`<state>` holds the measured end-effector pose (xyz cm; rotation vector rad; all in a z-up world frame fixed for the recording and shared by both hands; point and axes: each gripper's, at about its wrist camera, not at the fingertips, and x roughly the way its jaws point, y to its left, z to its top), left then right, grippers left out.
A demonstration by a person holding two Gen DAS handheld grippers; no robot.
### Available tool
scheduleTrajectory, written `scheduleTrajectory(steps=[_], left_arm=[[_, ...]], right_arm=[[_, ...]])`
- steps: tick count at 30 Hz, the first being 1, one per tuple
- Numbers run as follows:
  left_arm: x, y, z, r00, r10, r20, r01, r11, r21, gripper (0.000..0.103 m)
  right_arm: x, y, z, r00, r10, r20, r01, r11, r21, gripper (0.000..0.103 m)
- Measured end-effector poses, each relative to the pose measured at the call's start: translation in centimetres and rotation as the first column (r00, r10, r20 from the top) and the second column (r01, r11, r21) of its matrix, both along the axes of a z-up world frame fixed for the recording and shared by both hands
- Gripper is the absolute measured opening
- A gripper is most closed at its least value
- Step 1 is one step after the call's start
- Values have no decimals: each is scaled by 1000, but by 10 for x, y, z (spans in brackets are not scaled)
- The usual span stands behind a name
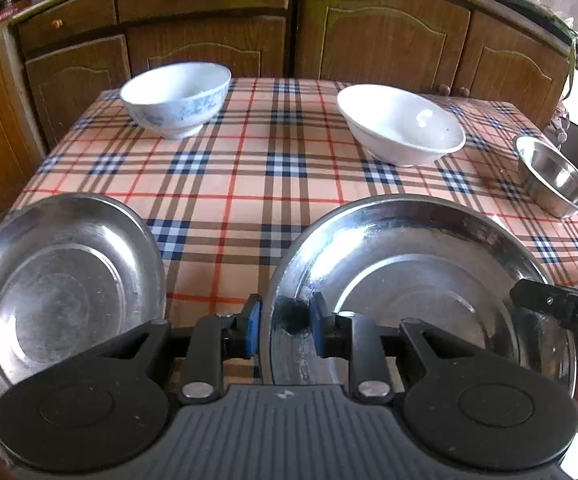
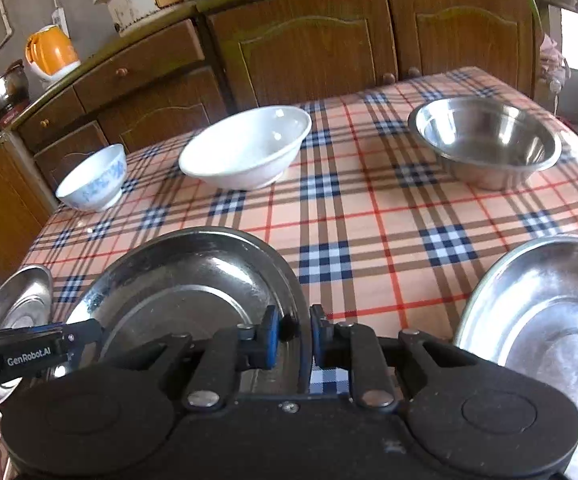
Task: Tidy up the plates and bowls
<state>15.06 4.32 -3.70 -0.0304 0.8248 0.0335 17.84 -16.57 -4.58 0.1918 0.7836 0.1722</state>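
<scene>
Both grippers angle downward over the bench's near edge. The left gripper (image 1: 285, 326) and the right gripper (image 2: 293, 334) each have fingers clamped on a rim between them.

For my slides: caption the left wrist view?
Left hand-held gripper clamps middle steel plate's rim on checked tablecloth.

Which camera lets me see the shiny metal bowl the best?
The right wrist view. There the metal bowl sits whole on the checked tablecloth, and you can look right inside it. In the left wrist view the same bowl is small and squashed near the right edge, though it is still mostly visible.
</scene>
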Motion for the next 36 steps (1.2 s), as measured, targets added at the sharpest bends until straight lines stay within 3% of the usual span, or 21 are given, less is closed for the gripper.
scheduleTrajectory(steps=[19, 36], left_arm=[[-45, -2, 37, 997, -10, 81, 10, 1000, -1, 24], [-72, -13, 60, 995, -22, 99, 22, 1000, 5, 24]], right_arm=[[-46, -5, 43, 997, 4, 77, -5, 1000, 7, 23], [-75, -15, 73, 993, -14, 121, 13, 1000, 15, 23]])
